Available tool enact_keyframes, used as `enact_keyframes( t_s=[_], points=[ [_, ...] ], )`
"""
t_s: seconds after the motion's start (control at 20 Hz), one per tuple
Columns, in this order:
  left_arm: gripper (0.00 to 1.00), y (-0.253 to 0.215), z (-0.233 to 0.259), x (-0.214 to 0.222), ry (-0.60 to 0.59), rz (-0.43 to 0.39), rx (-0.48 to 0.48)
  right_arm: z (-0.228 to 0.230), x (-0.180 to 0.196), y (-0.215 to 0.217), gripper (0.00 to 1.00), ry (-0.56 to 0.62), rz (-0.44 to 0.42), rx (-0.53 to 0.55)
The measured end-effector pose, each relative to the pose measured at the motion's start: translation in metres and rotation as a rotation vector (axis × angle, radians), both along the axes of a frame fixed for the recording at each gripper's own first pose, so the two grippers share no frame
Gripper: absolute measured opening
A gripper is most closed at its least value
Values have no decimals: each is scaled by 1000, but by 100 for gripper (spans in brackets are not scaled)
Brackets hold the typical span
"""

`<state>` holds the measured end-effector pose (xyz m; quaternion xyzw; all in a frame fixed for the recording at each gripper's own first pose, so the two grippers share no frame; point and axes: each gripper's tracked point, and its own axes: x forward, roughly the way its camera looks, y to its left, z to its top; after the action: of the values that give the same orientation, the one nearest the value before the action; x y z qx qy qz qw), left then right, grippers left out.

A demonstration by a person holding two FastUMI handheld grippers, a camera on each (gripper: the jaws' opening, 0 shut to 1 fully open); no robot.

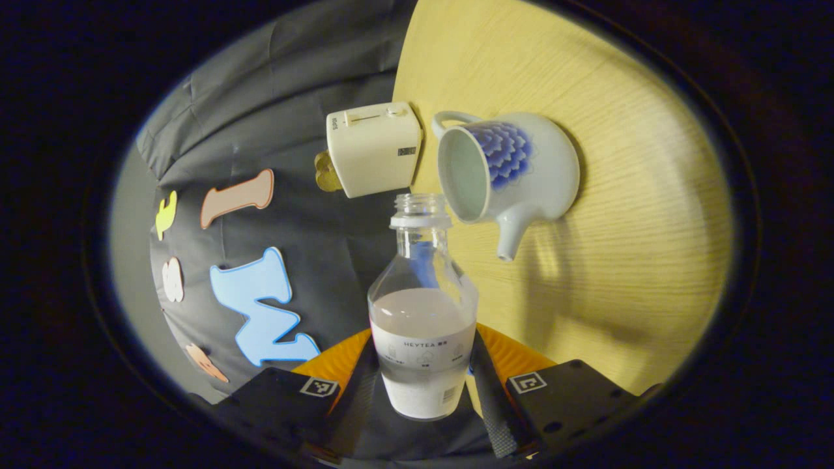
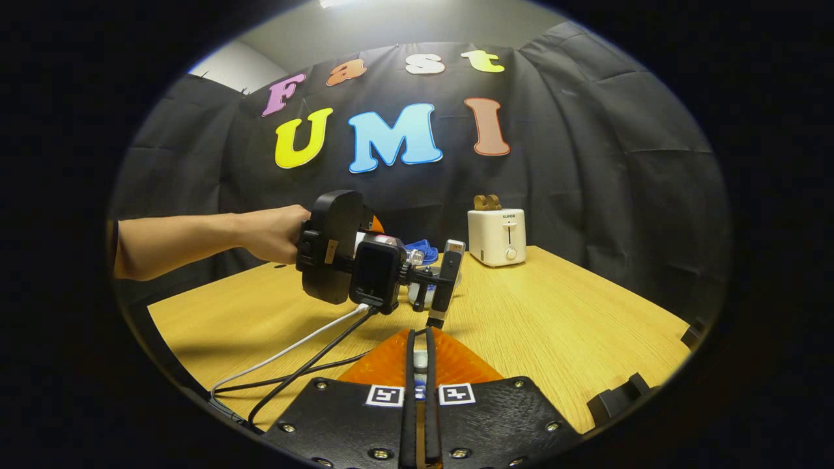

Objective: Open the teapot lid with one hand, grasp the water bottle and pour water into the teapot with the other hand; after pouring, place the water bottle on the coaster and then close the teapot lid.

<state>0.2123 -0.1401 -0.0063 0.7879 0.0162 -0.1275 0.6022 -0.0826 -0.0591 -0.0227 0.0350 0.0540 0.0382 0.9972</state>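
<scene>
Pouring step: left gripper (image 1: 422, 391) is clamped on the bottle (image 1: 422, 326), neck aimed toward the open teapot (image 1: 515, 169) on the table (image 1: 638, 260). Tilt slowly, keeping the mouth over the opening. Right gripper (image 2: 420, 365) fingers are nearly together; whether they pinch the lid cannot be told

Clear smooth plastic water bottle (image 1: 422, 306) btwn the fingers; ahead, glossy glazed ceramic teapot (image 1: 515, 169), smooth matt plastic toaster (image 1: 374, 148). Wood-grain table (image 1: 619, 215), matt. Wall cloth, creased.
</scene>
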Motion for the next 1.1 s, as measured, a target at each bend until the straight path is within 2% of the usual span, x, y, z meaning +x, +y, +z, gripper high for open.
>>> enact_keyframes(
  t_s=[0.35, 1.1],
  points=[
    [87, -4, 8, 1, -16, -15, 56, -9, -1, 2, 5, 36, 15, 12],
    [87, -12, 25, -1, -80, -44, 198, -5, -3, -4, 5, 18, -5, 20]
  ],
)
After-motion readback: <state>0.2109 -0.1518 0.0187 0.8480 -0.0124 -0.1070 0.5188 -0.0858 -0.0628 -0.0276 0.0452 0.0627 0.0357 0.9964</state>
